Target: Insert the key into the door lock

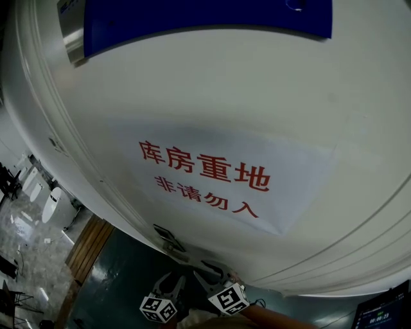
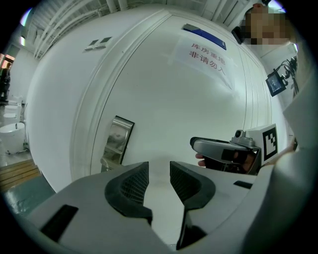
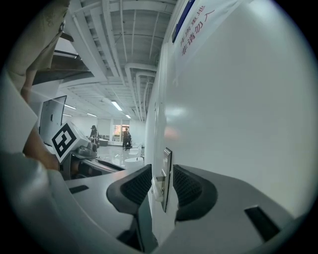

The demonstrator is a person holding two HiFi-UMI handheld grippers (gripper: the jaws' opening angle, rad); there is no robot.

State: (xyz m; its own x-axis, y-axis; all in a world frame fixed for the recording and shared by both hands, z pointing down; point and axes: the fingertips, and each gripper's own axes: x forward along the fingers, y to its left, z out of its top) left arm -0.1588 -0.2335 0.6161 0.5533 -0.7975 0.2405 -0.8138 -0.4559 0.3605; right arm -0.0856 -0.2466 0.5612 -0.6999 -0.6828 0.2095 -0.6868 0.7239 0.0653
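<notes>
A white door (image 1: 212, 96) fills the head view, with a paper sign (image 1: 205, 177) in red characters. The metal lock plate (image 2: 117, 141) with its lever handle sits at the door's left edge. In the left gripper view my left gripper (image 2: 159, 173) is open with nothing between its fingers, facing the door to the right of the plate. My right gripper (image 3: 161, 174) is also open, and the lock plate (image 3: 165, 181) shows edge-on through the gap, farther along the door. Both grippers (image 1: 170, 283) (image 1: 210, 275) sit low in the head view, below the plate (image 1: 168, 234). No key shows in any view.
A blue plate (image 1: 205, 19) is fixed high on the door. White toilets (image 1: 51, 205) stand on the tiled floor to the left, beside a wooden strip (image 1: 90, 247). A dark screen (image 1: 382, 311) is at the lower right. People stand far down the hall (image 3: 124, 136).
</notes>
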